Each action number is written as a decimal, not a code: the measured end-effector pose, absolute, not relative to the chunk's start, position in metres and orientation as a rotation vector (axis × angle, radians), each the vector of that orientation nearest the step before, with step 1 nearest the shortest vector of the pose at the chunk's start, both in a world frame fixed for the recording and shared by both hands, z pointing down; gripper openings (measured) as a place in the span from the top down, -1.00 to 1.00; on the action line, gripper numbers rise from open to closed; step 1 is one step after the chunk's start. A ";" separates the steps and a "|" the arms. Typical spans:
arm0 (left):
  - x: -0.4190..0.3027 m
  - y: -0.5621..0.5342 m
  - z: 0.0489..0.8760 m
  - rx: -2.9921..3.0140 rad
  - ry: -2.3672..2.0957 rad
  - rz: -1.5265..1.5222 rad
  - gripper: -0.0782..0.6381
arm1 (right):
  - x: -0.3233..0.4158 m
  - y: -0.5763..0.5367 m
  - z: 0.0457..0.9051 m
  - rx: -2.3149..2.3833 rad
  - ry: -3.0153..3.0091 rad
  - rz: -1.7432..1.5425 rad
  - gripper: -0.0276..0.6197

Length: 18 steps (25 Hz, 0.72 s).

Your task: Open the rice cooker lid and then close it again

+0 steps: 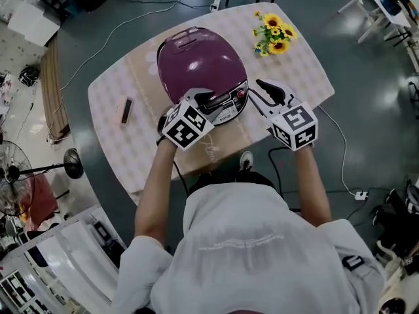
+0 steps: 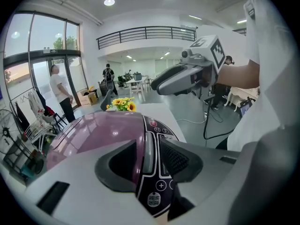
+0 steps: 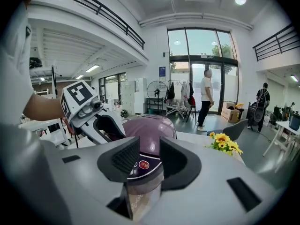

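Note:
A purple rice cooker (image 1: 200,64) stands on the table with its lid down and its control panel facing me. My left gripper (image 1: 198,101) hangs over the cooker's front edge. In the left gripper view its jaws (image 2: 152,163) stand open astride the silver lid latch (image 2: 148,146) and the panel, and the pads do not press. My right gripper (image 1: 264,95) is open just right of the cooker's front, a little apart from it. In the right gripper view the panel's red button (image 3: 144,165) shows between its spread jaws (image 3: 149,161).
The table (image 1: 111,103) wears a pale checked cloth. A bunch of sunflowers (image 1: 273,33) lies at its far right, and a small dark bar (image 1: 126,110) lies left of the cooker. Cables run over the floor, and a fan (image 1: 13,169) stands at the left.

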State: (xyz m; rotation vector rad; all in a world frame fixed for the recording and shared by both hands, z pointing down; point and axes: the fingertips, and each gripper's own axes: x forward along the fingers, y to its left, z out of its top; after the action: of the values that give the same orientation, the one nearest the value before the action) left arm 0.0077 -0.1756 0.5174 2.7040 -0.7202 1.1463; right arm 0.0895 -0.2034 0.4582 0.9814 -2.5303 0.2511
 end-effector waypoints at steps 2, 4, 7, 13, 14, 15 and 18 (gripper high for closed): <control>0.008 -0.177 0.517 2.710 -0.726 1.144 0.31 | 0.089 -0.204 0.460 0.979 -2.528 0.255 0.46; 0.008 -0.178 0.518 2.713 -0.732 1.144 0.33 | 0.088 -0.203 0.464 0.974 -2.525 0.263 0.45; 0.007 -0.179 0.519 2.721 -0.740 1.149 0.38 | 0.084 -0.203 0.468 0.963 -2.524 0.270 0.45; 0.008 -0.178 0.523 2.726 -0.737 1.151 0.38 | 0.079 -0.203 0.472 0.950 -2.527 0.280 0.45; 0.008 -0.178 0.524 2.723 -0.731 1.152 0.38 | 0.079 -0.204 0.473 0.949 -2.526 0.282 0.45; 0.008 -0.179 0.524 2.720 -0.724 1.151 0.38 | 0.078 -0.204 0.474 0.948 -2.525 0.285 0.45; 0.008 -0.179 0.524 2.719 -0.717 1.147 0.38 | 0.077 -0.204 0.477 0.941 -2.521 0.293 0.45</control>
State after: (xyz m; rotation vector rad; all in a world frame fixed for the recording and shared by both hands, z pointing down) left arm 0.0080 -0.1788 0.5243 2.7188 -0.7173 1.1467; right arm 0.0768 -0.2039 0.4767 0.9413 -2.5212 0.2928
